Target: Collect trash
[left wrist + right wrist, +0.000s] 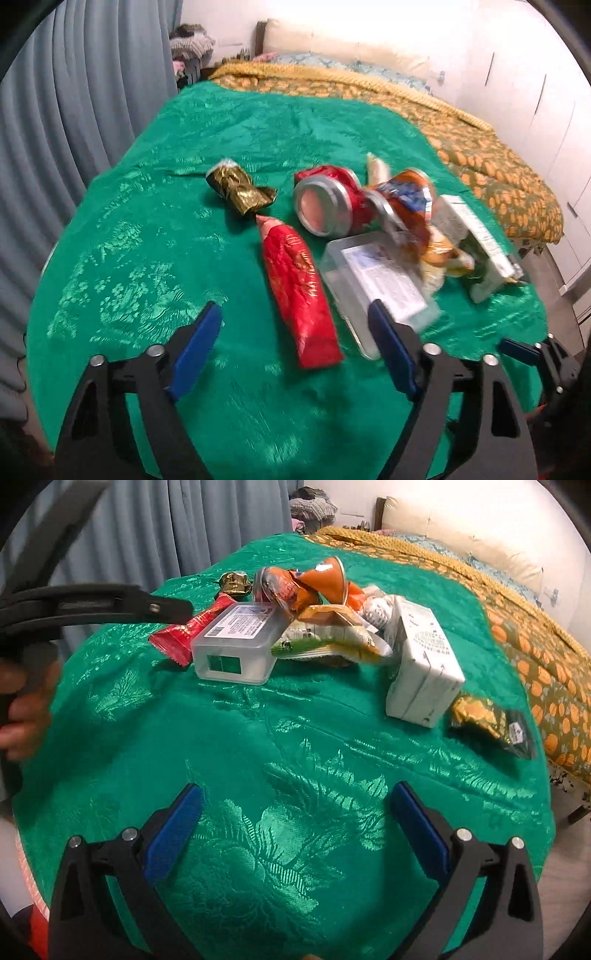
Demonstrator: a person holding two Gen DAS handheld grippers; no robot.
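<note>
A heap of trash lies on the green cloth (147,240): a long red wrapper (299,288), a crumpled gold wrapper (238,190), a crushed red can (325,203), a crushed orange can (402,199), a clear plastic box (369,295) and a white carton (476,243). My left gripper (293,306) is open, its jaws either side of the red wrapper's near end without pressing it. In the right wrist view my right gripper (297,788) is open over bare green cloth (295,720), short of the clear box (236,642) and the white carton (424,664).
A yellow and black pouch (491,720) lies by the cloth's right edge. A bed with an orange-patterned blanket (480,155) runs behind and to the right. Grey-blue curtains (74,110) hang on the left. A hand (26,709) holds the left gripper.
</note>
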